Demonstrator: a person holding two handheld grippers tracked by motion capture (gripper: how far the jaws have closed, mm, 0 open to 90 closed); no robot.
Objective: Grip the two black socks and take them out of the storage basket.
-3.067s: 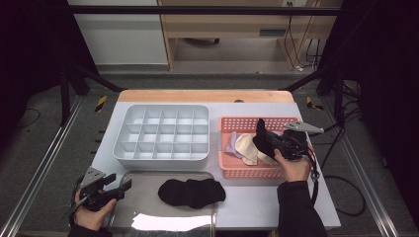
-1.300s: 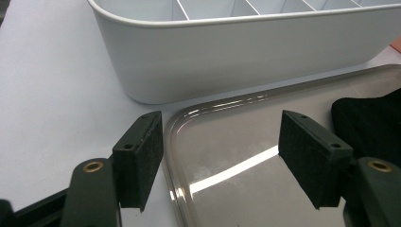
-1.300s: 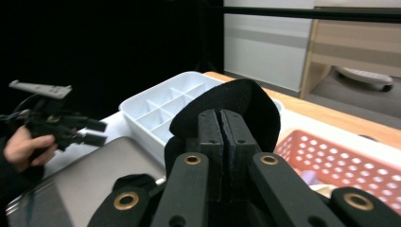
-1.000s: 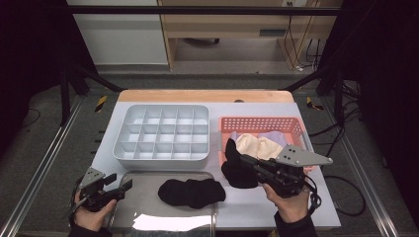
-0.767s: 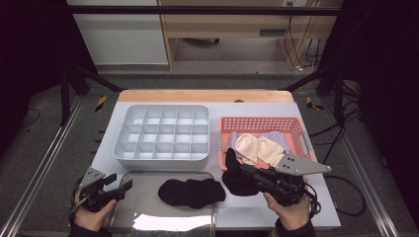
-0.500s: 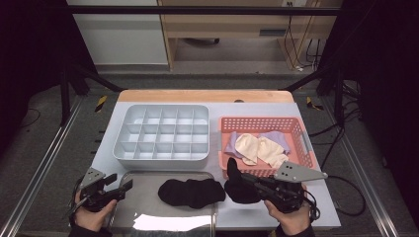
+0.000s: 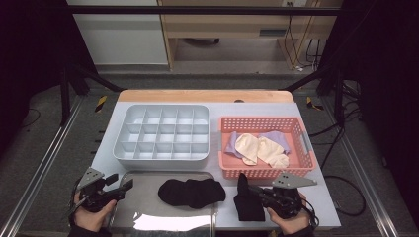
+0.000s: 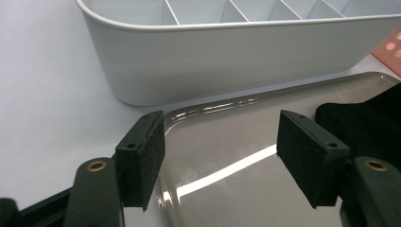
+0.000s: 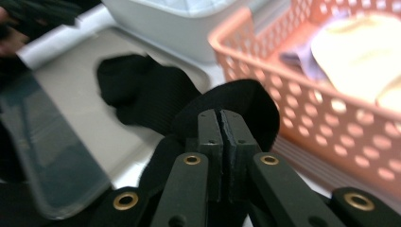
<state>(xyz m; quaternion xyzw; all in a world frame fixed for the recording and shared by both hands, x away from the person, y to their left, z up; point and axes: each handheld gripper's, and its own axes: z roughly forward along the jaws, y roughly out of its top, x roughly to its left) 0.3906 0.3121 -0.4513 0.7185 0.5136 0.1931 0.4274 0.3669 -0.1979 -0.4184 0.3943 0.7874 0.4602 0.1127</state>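
My right gripper (image 7: 253, 190) (image 9: 221, 137) is shut on a black sock (image 7: 247, 205) (image 9: 246, 101), held low at the table's front. The sock hangs between the steel tray (image 7: 163, 223) and the pink basket (image 7: 262, 121), its lower end on the tabletop. A second black sock (image 7: 191, 191) (image 9: 142, 94) lies spread on the tray. My left gripper (image 7: 121, 187) (image 8: 220, 161) stands open at the tray's left front corner with nothing between its pads, and the dark edge of that sock (image 8: 364, 125) shows to its right.
A grey compartment box (image 7: 163, 133) (image 8: 236, 61) stands behind the tray. The basket (image 9: 293, 94) holds cream socks (image 7: 259, 148) (image 9: 359, 47) and a lilac one (image 7: 279, 139). A person's hands hold both grippers at the front edge.
My right gripper has carried the black sock from the basket toward the table's front and down, until the sock reaches the tabletop right of the tray. The left gripper has stayed put.
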